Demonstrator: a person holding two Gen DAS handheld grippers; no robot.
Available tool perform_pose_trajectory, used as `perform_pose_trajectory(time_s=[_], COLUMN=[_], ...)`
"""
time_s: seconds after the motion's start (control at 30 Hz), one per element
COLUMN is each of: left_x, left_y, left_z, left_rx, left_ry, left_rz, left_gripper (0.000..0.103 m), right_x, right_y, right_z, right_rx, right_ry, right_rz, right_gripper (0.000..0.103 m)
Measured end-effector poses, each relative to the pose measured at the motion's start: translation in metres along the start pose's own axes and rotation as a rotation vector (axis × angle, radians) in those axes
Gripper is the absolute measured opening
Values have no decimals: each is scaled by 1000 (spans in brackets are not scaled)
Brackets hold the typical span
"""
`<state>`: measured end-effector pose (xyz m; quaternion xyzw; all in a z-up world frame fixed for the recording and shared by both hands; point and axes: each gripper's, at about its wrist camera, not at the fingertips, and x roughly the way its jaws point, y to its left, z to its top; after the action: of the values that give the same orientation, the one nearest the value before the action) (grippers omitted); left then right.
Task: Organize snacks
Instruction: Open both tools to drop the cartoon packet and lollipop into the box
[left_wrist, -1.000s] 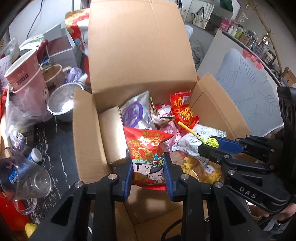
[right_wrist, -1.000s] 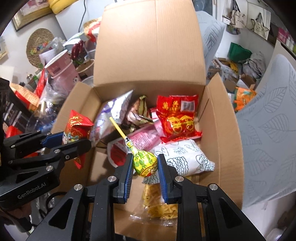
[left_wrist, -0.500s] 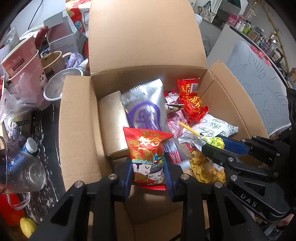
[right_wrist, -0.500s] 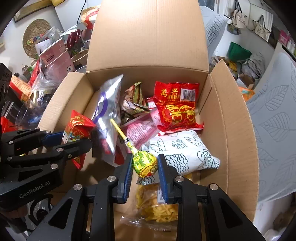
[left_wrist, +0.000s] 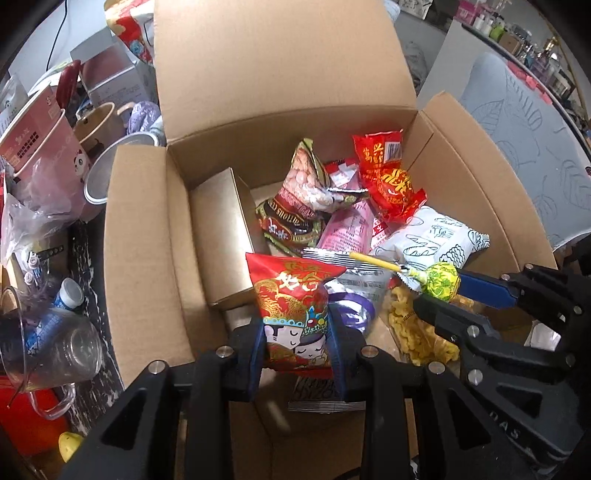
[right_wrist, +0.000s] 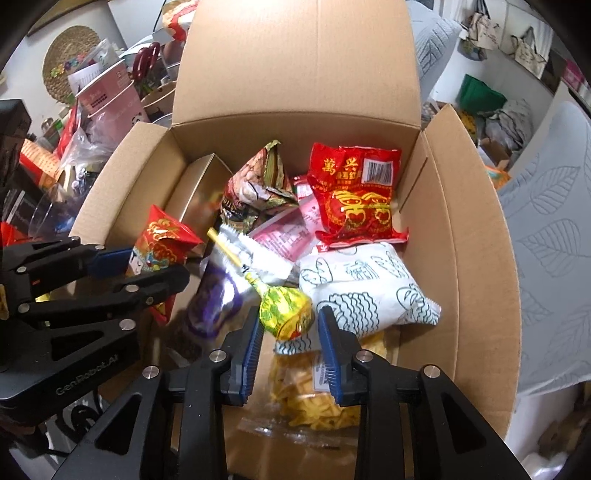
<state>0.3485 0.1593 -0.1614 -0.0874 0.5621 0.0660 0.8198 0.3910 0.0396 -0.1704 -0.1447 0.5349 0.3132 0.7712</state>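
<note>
1. Holding both grippers over the open cardboard box, we have each snack hanging above the pile so it can go in from overhead.
2. Our left gripper, at the lower centre of the left wrist view, is nearly closed, its blue pads clamped on the lower half of the red snack packet; the packet stands upright, its top free above the jaws.
3. Our right gripper, at the lower centre of the right wrist view, is opening its jaws. The green-wrapped lollipop sits between the pads with a gap showing on its right side, its yellow stick slanting toward the upper left.
4. We judge the lollipop is about to fall onto the yellow crisps bag and the white bread packet just below it.
5. The upright back flap blocks the top of the frame, and the side walls close in on the left and right.
6. Bare cardboard floor shows only at the lower centre, beside the gold inner box; we judge that the best spot for the red packet.
7. The two grippers sit near each other, so sideways room is tight.
</note>
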Motion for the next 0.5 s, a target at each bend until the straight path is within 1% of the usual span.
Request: perform_pose_trajectory(time_s=[0.03, 0.07, 0.23, 0.5], left_x=[0, -1, -7, -32], left_y=[0, -1, -2, 0], left_z=[0, 1, 0, 5], left_rx=[-5, -8, -1, -10], left_ry=[4, 7, 0, -47], left_rz=[1, 8, 51, 69], left_gripper=[30, 30, 34, 35], right_x=[-1, -2, -13, -35], right_y=[1, 1, -1, 4], right_z=[-2, -2, -3, 2], right_rx=[2, 4, -4, -3], right_ry=[5, 7, -7, -37], right_rz=[2, 5, -12, -39], right_gripper=[38, 39, 40, 40])
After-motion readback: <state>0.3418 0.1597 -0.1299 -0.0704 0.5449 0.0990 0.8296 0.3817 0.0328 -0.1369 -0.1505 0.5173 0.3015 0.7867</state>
